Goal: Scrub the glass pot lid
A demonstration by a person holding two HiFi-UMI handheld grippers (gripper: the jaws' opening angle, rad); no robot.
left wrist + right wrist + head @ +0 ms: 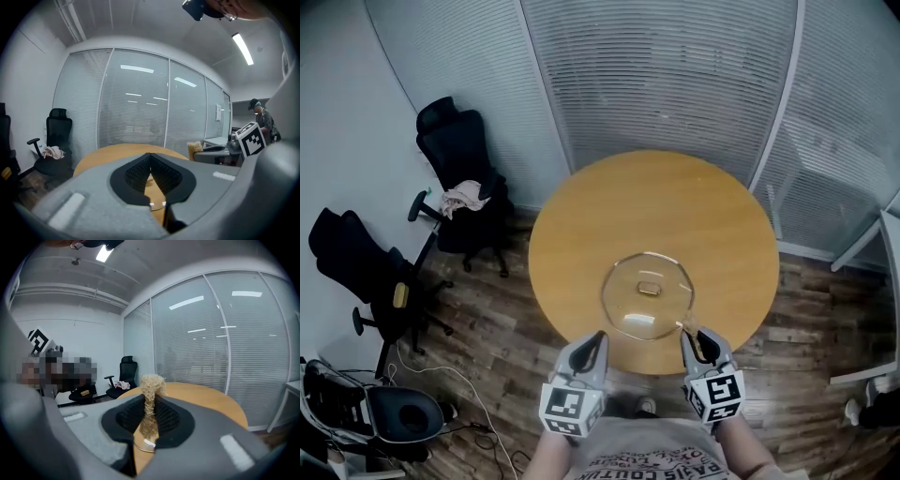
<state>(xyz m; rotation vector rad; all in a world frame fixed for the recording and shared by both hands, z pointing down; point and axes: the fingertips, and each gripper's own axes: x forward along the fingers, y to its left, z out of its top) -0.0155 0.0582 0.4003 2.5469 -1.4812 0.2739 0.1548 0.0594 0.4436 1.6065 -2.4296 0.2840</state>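
right gripper (150, 401) pinching scrubber (152, 382), left gripper (150, 164) closed

the desk (675, 211) is light wood, smooth, with a soft satin sheen. on it the glass pot lid (626, 300) is clear and glossy, its rim a thin bright metal band, its knob (649, 288) a dull gold-coloured piece. the left gripper (150, 158) and right gripper (149, 399) have matt grey plastic shells; their fingers (135, 174) carry black ribbed pads, rubbery in look. the scrubber (151, 383) pinched in the right gripper is pale tan, rough, frizzy fibre. the marker cube (719, 394) has flat black-and-white printed faces. the floor (497, 366) is dark, grainy wood plank.
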